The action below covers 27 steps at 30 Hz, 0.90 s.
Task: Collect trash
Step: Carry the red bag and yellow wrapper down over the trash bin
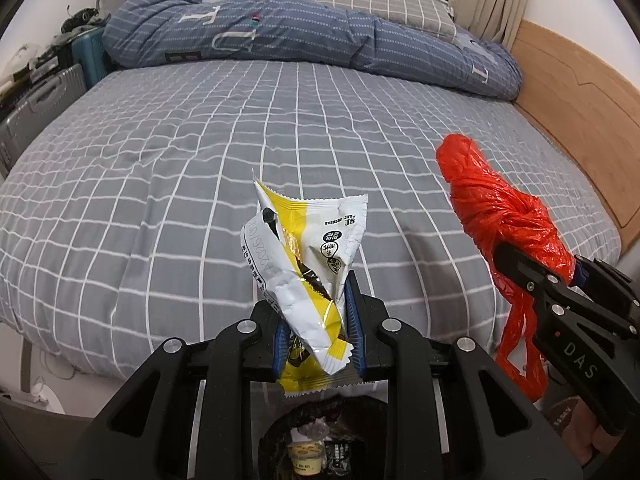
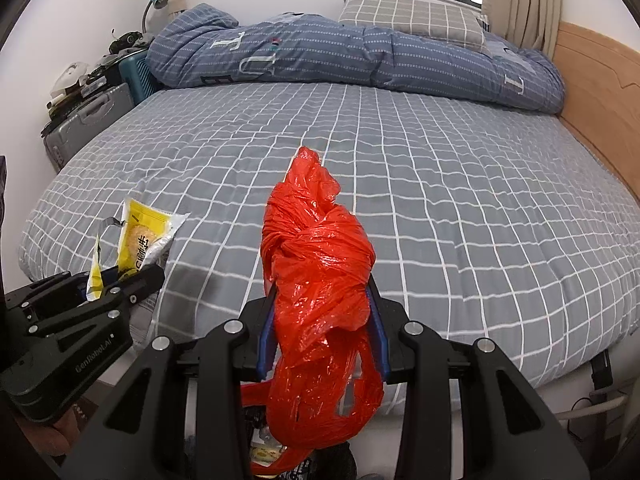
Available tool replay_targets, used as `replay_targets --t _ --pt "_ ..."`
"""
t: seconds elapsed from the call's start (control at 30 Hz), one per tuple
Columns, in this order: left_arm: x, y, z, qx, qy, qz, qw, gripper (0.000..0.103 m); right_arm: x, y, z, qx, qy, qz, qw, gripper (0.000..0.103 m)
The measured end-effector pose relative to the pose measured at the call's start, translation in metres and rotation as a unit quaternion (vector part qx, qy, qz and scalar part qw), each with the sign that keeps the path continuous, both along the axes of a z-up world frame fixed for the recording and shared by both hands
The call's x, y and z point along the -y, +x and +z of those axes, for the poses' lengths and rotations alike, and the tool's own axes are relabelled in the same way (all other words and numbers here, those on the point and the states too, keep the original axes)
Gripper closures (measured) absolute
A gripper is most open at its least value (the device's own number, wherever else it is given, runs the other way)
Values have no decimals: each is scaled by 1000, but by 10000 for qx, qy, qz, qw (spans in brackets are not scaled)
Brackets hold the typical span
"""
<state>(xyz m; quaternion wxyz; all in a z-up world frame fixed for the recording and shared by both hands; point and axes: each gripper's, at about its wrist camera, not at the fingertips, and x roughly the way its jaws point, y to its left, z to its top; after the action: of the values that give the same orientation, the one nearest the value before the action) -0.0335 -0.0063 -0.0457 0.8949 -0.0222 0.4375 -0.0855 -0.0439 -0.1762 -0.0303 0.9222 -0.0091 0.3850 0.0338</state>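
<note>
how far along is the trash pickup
Done: the grey checked bedsheet shows no loose trash, and a bin below already holds bits. In hand: the left gripper is shut on a yellow snack wrapper, the right gripper on a knotted red plastic bag. Left: dropping both in the bin.

Red bag (image 2: 316, 280) — grey-checked sheet (image 2: 460, 200)
</note>
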Motion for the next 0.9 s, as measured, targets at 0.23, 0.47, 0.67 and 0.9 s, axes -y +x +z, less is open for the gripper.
replay_targets --t 0.23,0.47,0.67,0.9 --pt "-6 -17 -1 -41 -33 69 10000 79 -1 -22 -4 -59 35 23 10000 67" --pt "-10 -37 -5 -130 -49 91 9999 79 2 -39 -10 -174 61 -8 9998 67" --pt "-10 -52 -9 -227 -58 97 9997 79 1 -53 -15 -247 43 -10 9997 67" --pt "-11 -70 -17 -352 -36 110 9993 79 -3 -70 -26 -386 -5 6 9993 67"
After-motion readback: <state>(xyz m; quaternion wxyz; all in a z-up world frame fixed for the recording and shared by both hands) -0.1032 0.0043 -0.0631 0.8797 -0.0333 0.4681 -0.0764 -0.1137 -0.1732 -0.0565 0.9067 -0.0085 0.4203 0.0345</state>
